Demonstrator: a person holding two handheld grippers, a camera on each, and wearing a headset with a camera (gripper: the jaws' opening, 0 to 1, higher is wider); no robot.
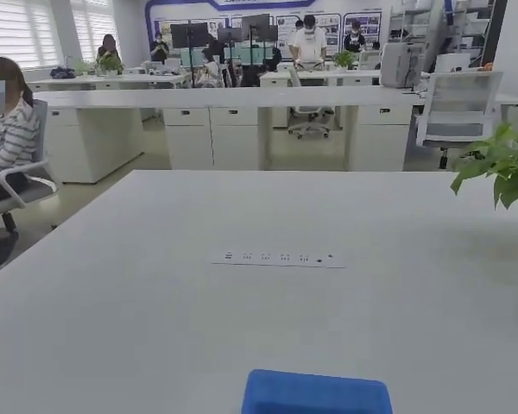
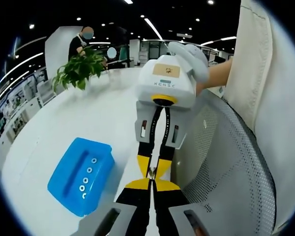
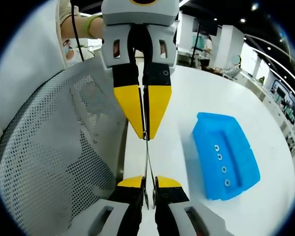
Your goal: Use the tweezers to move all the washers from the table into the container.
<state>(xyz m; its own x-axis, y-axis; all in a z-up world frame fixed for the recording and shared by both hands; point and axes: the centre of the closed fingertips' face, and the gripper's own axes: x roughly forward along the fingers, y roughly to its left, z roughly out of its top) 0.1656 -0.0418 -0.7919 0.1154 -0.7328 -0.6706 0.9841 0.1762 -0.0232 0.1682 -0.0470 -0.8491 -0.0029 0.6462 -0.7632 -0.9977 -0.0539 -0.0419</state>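
The blue container (image 3: 246,155) sits on the white table (image 1: 242,328) at the near edge, and serves as the reference for all positions below. The washers (image 3: 220,157) lie in a single row in the shallow recess along the container's middle. No washer can be made out on the table surface around the container. The left gripper (image 2: 151,187) and the right gripper (image 3: 148,186) are beside the container, over the table edge between the container and a mesh chair (image 3: 54,147), and they point tip to tip at each other. A thin metal strip, apparently the tweezers (image 3: 147,157) seen edge-on, runs between the two sets of tips beside the container. The left gripper's yellow fingers are pressed together on the strip's far end. The right gripper's fingers are closed on its near end, with only a hairline gap between them. A gloved hand (image 2: 189,54) holds the right gripper's white body. Beyond the container, toward the table's middle, a recessed power strip (image 1: 279,258) lies flush in the surface. A potted plant (image 1: 505,168) stands farther off, to the container's right.
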